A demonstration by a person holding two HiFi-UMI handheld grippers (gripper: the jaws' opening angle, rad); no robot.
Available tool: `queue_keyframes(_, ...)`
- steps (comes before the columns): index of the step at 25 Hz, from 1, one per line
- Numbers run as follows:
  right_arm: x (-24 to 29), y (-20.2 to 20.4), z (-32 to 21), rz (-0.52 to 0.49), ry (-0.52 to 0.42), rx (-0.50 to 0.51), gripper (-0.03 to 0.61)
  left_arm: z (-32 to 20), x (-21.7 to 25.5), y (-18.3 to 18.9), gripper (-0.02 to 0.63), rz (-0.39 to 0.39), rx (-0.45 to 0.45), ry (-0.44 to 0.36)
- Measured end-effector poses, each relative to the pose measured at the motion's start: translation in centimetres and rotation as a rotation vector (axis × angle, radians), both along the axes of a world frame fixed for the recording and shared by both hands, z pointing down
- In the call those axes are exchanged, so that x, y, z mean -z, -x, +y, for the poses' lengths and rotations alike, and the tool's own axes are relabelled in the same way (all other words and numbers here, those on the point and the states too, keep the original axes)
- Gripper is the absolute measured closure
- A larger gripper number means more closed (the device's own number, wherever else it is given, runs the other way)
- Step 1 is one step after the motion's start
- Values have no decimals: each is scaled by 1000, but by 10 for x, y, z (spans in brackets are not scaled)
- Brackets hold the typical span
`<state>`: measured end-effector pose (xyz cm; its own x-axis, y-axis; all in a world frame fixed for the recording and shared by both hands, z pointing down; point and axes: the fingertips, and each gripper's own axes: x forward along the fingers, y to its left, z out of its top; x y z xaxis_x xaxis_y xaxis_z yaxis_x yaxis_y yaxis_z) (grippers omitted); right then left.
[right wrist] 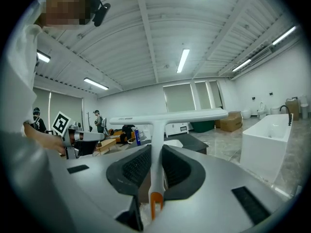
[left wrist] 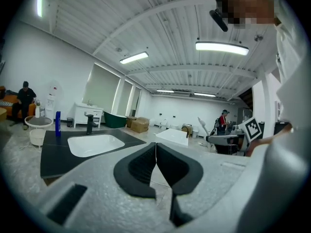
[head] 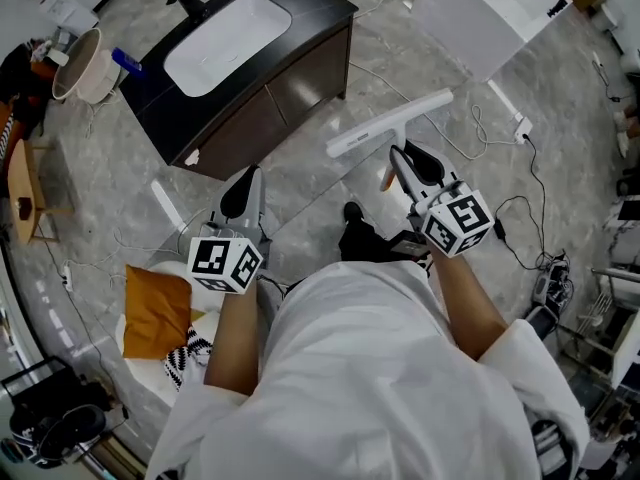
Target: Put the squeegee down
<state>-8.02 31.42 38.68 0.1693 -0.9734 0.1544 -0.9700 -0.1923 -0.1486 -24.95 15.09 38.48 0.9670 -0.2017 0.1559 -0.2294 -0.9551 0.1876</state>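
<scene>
The squeegee [head: 390,123] is white, T-shaped, with an orange tip at the handle's end. My right gripper [head: 403,158] is shut on its handle and holds it in the air, blade [right wrist: 167,117] crosswise above the jaws. In the right gripper view the handle [right wrist: 155,164] runs between the two black pads. My left gripper [head: 240,194] hangs lower left, over the floor in front of the dark vanity; its pads [left wrist: 141,166] meet with nothing between them.
A dark vanity [head: 250,78] with a white basin [head: 225,30] stands ahead on the marble floor. A white bathtub [head: 490,8] is at the upper right. Cables [head: 520,208] trail at right. An orange cushion [head: 155,310] lies lower left. People stand far off.
</scene>
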Motion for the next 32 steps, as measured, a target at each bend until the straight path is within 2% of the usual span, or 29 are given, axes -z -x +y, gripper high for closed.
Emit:
queue_keyframes(9,8,-121,-52,-39,7,53,508,-47,18,-115,597,-4,39,30)
queue_keyframes(14,1,-175,-77,-63,5,84,507,-65,17,-161,597,-5,64,35)
queue_keyframes(19,-7,-203,-103,-83,11,116,507,-81,10,-186,597,-21,89,47)
queue_keyframes(24,-18,-213,-129,-104,21,143,508,-101,1,-194,597,-32,113,62)
queue_keyframes(32,-33,-238,-179,-124,51,141,508,-147,-17,-222,597,-41,105,88)
